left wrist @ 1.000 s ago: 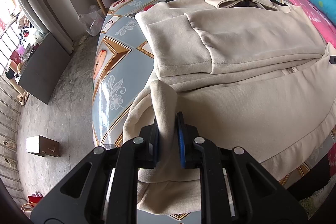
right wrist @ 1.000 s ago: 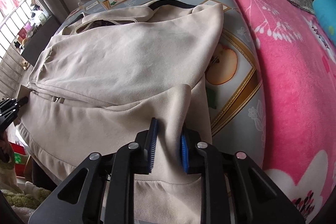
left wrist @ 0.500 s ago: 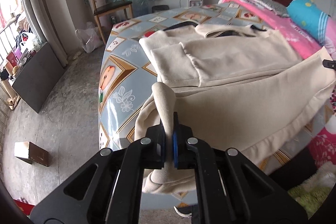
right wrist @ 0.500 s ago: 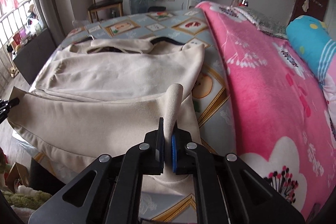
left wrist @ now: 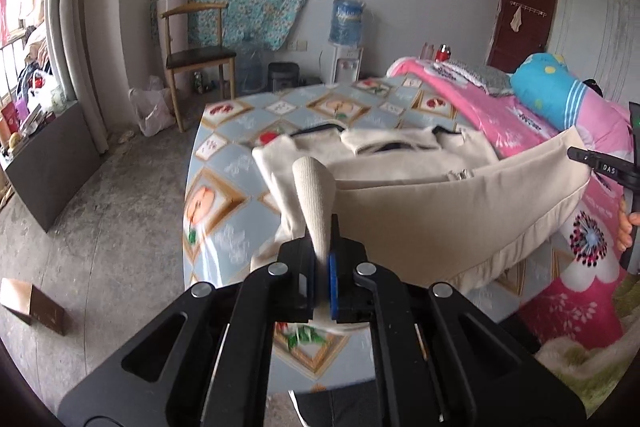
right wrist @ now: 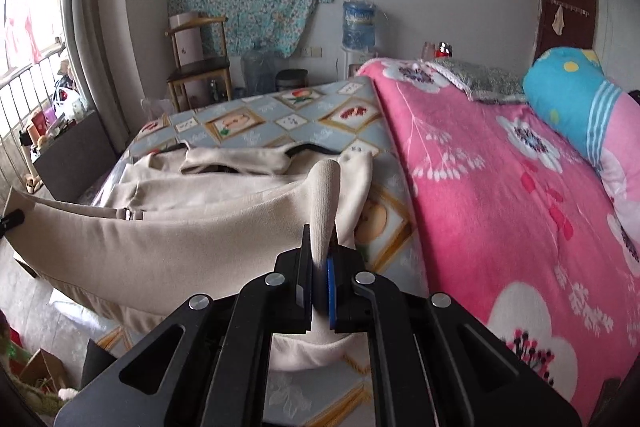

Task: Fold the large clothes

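- The letters "DAS" stand in white on the black arm of the right gripper, seen at about 3 o'clock in the left wrist view.
- The blue water bottle by the far wall, at about 12 o'clock, has a label, but it is too blurred to read.
- No other words or numbers can be read.

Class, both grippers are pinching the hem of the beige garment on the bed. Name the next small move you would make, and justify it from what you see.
Probably carry both corners forward toward the collar. The left gripper and right gripper are each shut on the ribbed hem of the beige garment, which hangs lifted and taut between them, while the upper half lies flat on the bed.
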`<state>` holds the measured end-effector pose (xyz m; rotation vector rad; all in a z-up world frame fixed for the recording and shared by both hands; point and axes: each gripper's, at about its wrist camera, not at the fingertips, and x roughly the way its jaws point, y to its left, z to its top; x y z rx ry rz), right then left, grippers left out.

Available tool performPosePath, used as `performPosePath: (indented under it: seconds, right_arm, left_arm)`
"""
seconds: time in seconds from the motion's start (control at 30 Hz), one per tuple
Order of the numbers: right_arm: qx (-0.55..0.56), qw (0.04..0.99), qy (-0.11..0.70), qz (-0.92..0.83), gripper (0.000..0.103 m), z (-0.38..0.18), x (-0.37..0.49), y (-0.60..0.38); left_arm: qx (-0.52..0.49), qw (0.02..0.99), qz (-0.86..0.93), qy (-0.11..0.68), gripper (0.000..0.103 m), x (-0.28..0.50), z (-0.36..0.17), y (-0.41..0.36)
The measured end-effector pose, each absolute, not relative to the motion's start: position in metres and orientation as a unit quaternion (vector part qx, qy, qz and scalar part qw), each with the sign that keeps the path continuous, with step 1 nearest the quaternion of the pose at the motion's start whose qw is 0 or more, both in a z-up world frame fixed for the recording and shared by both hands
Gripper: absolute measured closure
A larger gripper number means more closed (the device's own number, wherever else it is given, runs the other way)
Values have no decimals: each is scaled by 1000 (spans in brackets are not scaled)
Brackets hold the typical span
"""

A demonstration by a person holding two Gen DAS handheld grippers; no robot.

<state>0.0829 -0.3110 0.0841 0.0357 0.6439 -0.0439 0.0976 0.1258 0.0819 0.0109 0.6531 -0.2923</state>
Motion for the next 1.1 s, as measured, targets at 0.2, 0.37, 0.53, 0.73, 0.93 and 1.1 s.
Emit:
performPosePath:
  seconds: [0.2, 0.37, 0.53, 0.73, 0.93, 1.1]
  right_arm:
    - [29, 955, 294, -1, 98, 99, 170, -335]
    - [31, 951, 308, 6, 98, 89, 278, -346]
    - [-1, 927, 375, -19, 98, 19, 368, -343]
    - [1, 892, 451, -33, 84, -40, 401, -356]
    - [18, 914, 395, -96, 64, 15, 356, -392]
    - [45, 931, 361, -9, 58, 48, 277, -381]
  left_arm:
    - [10, 940, -150, 305, 98, 191, 107, 120]
    - [-2, 934, -145, 326, 98, 304, 107, 113]
    - [-9, 905, -127, 406, 98, 416, 39, 99]
    - [-15, 870, -102, 481, 83, 452, -40, 104]
    - [-16, 898, -60, 435, 84, 425, 10, 146]
    - [-42, 899, -126, 418, 84, 353, 38, 150]
